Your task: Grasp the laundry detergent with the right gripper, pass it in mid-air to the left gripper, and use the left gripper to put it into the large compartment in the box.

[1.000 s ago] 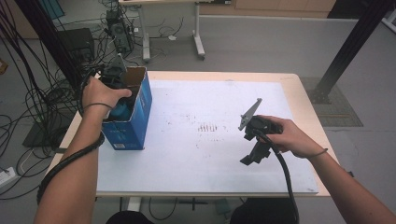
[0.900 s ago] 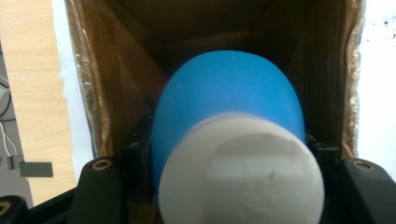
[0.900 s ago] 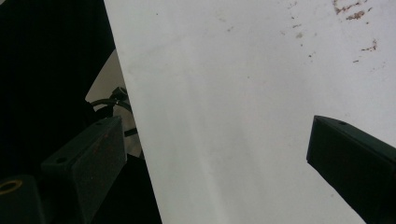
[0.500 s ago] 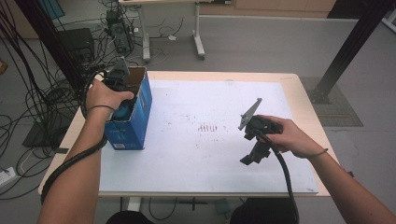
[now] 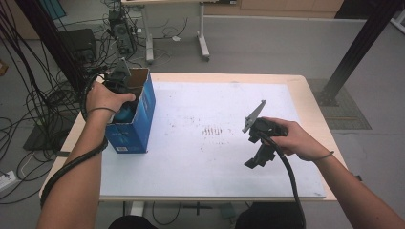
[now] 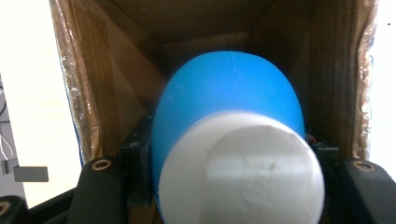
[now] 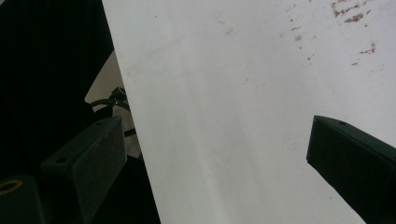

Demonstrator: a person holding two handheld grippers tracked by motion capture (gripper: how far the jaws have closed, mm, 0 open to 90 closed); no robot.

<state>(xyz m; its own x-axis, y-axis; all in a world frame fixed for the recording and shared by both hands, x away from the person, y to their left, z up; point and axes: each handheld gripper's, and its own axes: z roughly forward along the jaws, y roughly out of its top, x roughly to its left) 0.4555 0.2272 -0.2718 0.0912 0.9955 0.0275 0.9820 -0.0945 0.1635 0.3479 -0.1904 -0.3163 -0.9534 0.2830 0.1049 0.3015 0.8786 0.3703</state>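
At the table's left edge, my left gripper (image 5: 125,98) reaches down into the open blue box (image 5: 141,119), jaws clamped on a blue bottle (image 6: 224,107) with a white cap (image 6: 243,172). Seen from the left gripper view, the bottle sits inside the brown cardboard walls. My right gripper (image 5: 255,160) hovers over the white mat (image 5: 200,157), well apart from the box, jaws spread with nothing between them.
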